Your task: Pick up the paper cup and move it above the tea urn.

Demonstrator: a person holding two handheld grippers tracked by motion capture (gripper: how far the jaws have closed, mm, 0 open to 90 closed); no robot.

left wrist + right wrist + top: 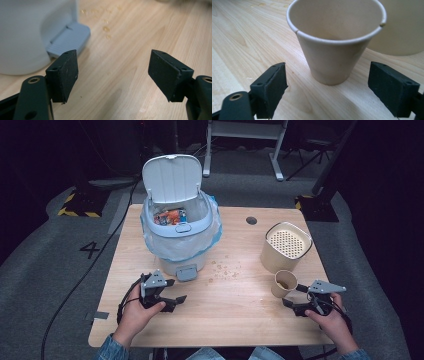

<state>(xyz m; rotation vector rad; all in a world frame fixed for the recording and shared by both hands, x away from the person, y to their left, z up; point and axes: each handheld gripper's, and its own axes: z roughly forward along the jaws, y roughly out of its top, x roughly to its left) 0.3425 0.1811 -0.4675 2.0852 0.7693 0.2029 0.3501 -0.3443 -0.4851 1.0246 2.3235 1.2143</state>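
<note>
Though the bin (179,227) stands lid-up at the back left of the surface (230,315), what lies in its liner is hard to make out beyond some coloured wrappers. From the left gripper view the bin is cut off to a pale wall and its grey pedal (68,40). Brown dregs inside the cup (284,283) are too small to identify. Behind the cup, touching or just short of it, stands a cream canister (285,246) with a perforated top.

Held low at the front left, the left gripper (170,301) points right, fingers (63,75) spread over bare wood. At the front right, the right gripper (294,301) points up-left at the cup, fingers (270,87) released and apart, the cup between but ahead of them. Crumbs (225,269) dot the middle. Beyond lie grey carpet and dark room.
</note>
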